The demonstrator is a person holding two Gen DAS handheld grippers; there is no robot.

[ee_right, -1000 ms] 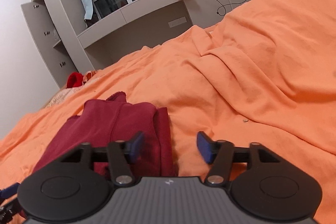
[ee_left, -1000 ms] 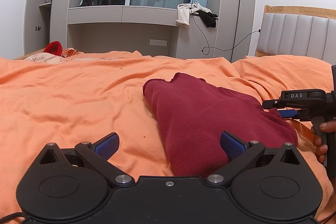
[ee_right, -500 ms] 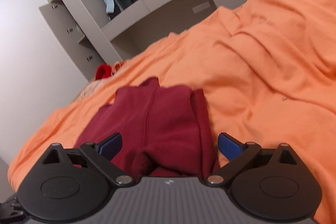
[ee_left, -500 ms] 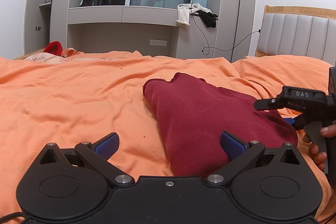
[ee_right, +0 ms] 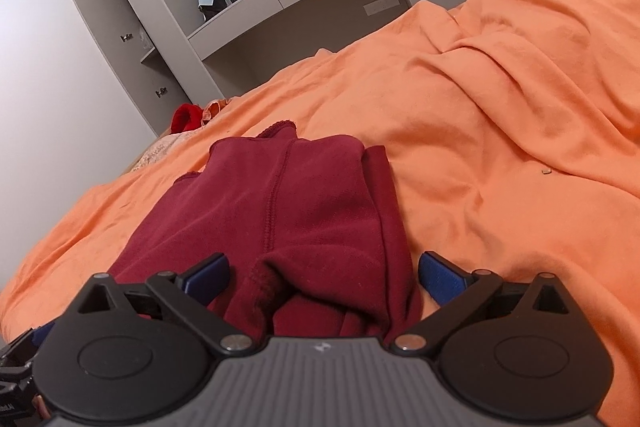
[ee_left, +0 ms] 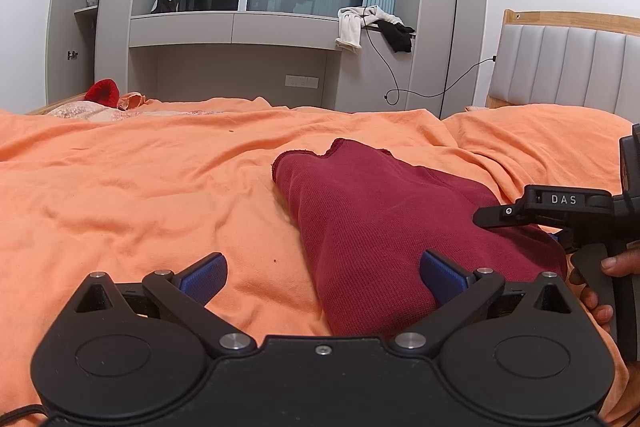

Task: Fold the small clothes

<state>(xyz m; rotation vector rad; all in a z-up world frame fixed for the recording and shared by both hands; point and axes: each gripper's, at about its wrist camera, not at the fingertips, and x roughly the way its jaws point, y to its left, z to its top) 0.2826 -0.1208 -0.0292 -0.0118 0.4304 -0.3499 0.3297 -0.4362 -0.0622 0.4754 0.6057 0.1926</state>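
The left tongs (ee_left: pixel 322 277) hung released over the orange bed (ee_left: pixel 140 187), their blue pads spread wide; only the pad at four o'clock overlapped the garment's near edge, and I could not tell whether it touched. The maroon garment (ee_left: pixel 384 227) lay on the bed from centre toward three o'clock in the left view, already folded lengthwise into a narrow strip with layered edges. The right tongs (ee_right: pixel 322 273) were released too, jaws spread as wide as they go, straddling the near end of the garment (ee_right: pixel 288 211) without pinching it. Judging from this, the lengthwise folds looked done; what seemed left was doubling the strip end to end and neatening it.
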